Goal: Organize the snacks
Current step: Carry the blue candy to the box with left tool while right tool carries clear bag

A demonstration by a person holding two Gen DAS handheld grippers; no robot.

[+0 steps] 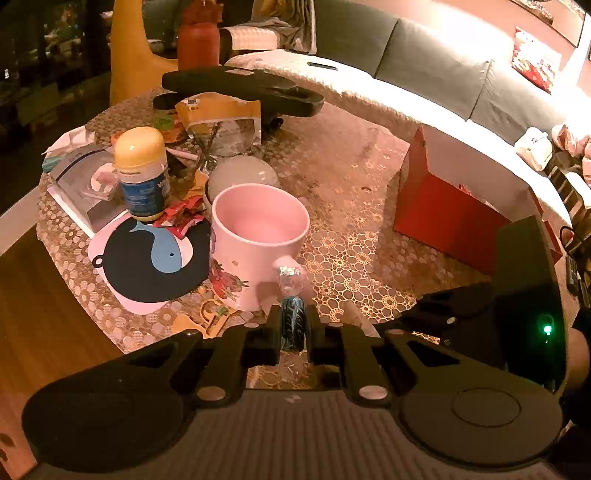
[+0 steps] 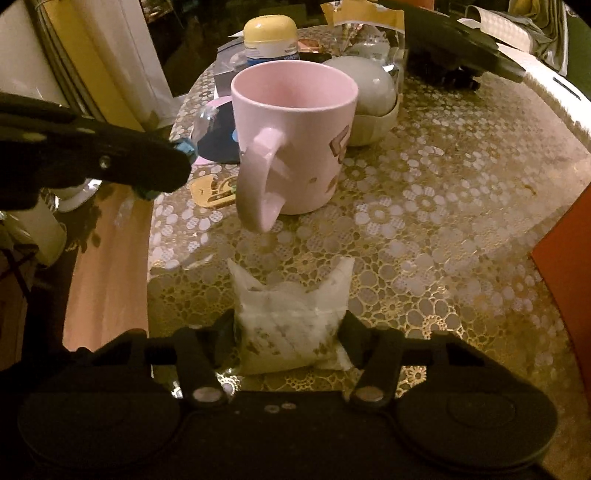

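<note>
Pink mug (image 2: 295, 136) stands between our two grippers on the lace-patterned tabletop (image 2: 443, 221).
Our left gripper (image 1: 293, 321) fingers pinch a blue-wrapped candy (image 1: 293, 317) beside the mug's handle; our right gripper (image 2: 291, 332) fingers clasp a white snack packet (image 2: 291, 317).

The blue-labelled bottle with a yellow cap (image 2: 269, 35) stands half hidden behind the pink ceramic mug (image 2: 295, 136) in the right wrist view. Print on the mug's side is cut off and unreadable. The orange-red box (image 2: 565, 284) runs off the right edge. The white crinkled snack packet (image 2: 291, 325) looks motion-blurred, its printing illegible.
</note>
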